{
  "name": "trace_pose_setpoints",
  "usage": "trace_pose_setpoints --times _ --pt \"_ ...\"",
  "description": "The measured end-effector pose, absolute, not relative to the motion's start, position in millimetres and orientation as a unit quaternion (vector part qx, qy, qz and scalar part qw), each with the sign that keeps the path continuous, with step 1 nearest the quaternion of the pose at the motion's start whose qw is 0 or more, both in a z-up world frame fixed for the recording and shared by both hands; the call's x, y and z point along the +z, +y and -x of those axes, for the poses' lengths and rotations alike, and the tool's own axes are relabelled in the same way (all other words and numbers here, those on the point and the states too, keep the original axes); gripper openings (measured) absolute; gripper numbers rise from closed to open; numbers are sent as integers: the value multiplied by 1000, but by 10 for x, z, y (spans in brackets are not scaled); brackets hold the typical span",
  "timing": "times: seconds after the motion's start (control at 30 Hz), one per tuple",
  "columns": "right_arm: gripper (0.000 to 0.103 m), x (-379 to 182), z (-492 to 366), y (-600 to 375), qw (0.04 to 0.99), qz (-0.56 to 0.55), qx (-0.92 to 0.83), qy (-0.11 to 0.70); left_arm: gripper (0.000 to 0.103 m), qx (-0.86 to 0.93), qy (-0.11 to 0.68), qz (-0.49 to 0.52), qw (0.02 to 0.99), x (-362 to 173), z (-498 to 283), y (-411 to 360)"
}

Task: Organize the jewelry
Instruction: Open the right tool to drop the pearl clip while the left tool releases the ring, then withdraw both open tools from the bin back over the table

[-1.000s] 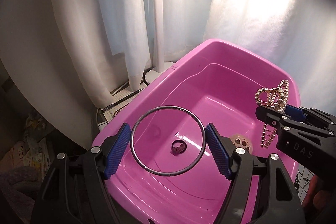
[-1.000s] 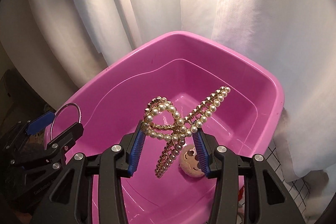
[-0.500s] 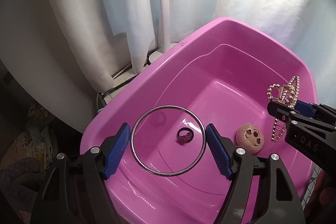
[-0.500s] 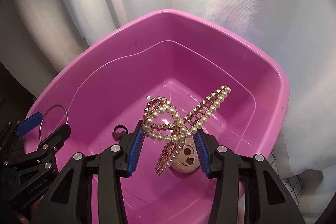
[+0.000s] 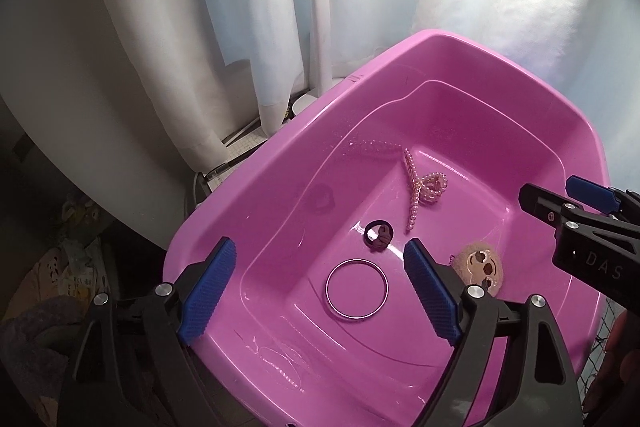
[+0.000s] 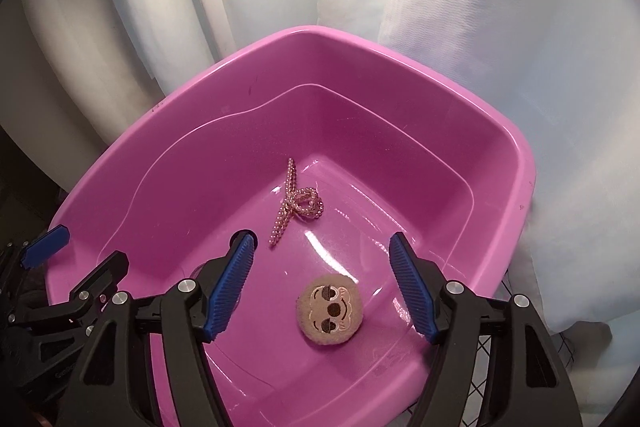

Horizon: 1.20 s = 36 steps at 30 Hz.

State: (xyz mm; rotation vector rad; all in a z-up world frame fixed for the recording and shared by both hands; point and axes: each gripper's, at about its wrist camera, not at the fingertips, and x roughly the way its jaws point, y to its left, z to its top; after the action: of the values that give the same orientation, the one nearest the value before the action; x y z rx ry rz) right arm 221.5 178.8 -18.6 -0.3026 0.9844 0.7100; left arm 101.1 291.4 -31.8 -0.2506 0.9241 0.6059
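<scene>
A pink plastic tub holds the jewelry; it also shows in the right wrist view. On its floor lie a thin metal bangle, a pearl hair clip, a small dark ring and a round tan face brooch. My left gripper is open and empty above the bangle. My right gripper is open and empty above the brooch; it also shows at the right of the left wrist view.
White curtains hang behind and beside the tub. A white lamp post and base stand behind the tub's left corner. A wire grid shows at the lower right. Dark clutter lies at the lower left.
My left gripper opened and the bangle dropped to the tub floor. My right gripper opened and the pearl clip fell to the tub floor.
</scene>
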Motion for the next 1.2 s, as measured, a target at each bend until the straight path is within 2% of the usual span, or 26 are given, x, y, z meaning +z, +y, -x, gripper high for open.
trace_pose_setpoints --times 0.7,1.2 --pt "67 -87 -2065 1551 816 128 354 438 85 293 416 128 851 -149 -780 2776" --pt "67 221 -1384 874 847 99 354 384 85 282 400 106 865 -44 -434 2392"
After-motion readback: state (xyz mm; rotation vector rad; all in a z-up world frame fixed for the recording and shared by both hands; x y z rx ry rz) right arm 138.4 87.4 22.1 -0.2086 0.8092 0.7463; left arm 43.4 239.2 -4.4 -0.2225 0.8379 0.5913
